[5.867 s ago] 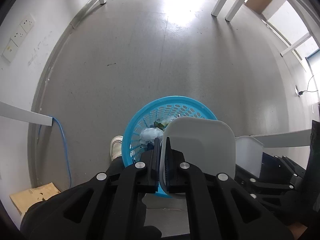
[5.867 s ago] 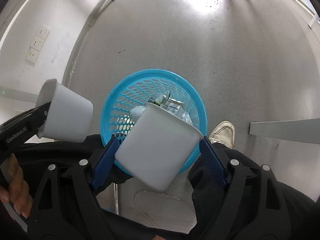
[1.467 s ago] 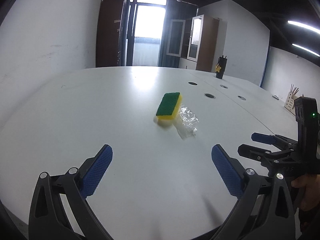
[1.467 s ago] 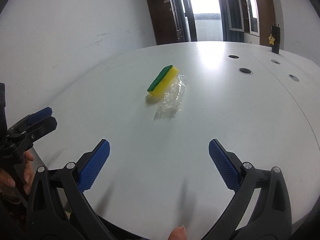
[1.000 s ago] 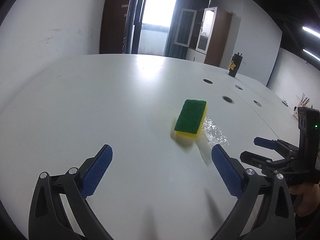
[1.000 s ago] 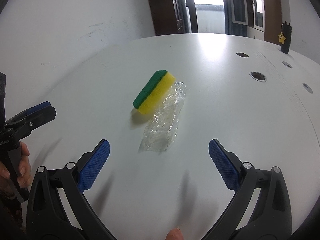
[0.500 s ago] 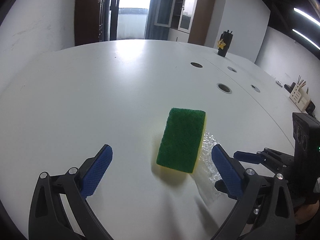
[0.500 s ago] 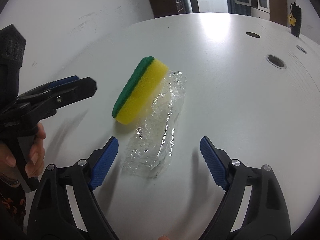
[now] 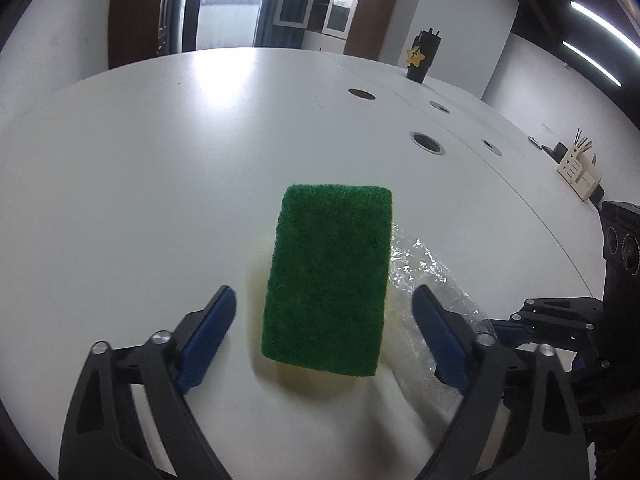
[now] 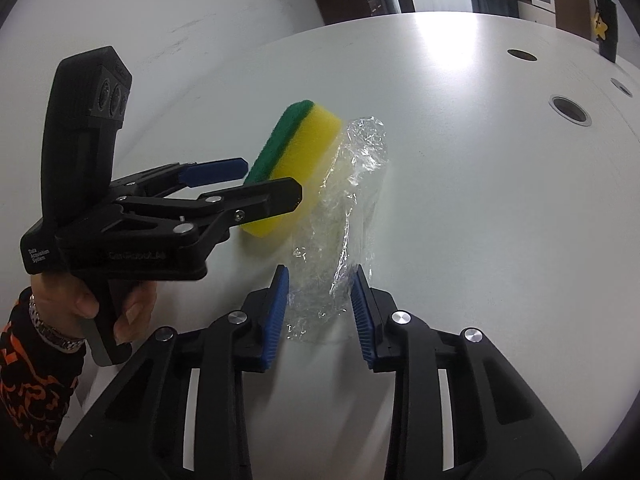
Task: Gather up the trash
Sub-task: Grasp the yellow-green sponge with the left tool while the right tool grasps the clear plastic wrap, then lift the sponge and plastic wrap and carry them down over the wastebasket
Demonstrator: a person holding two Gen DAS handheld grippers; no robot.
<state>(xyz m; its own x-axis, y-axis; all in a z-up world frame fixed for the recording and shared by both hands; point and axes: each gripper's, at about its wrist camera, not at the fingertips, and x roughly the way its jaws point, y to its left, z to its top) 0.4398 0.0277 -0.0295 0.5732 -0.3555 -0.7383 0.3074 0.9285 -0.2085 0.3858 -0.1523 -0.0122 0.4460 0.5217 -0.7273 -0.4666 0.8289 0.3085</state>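
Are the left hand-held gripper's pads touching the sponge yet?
Apart. The left wrist view shows bare white table between each closing pad of the left hand-held gripper and the sponge.

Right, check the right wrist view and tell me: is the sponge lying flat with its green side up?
No. The sponge stands on its long edge, yellow face towards the plastic wrap.

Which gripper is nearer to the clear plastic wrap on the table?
Right. The right gripper straddles the near end of the plastic wrap, jaws closing on it. The left gripper straddles the sponge beside it, also closing.
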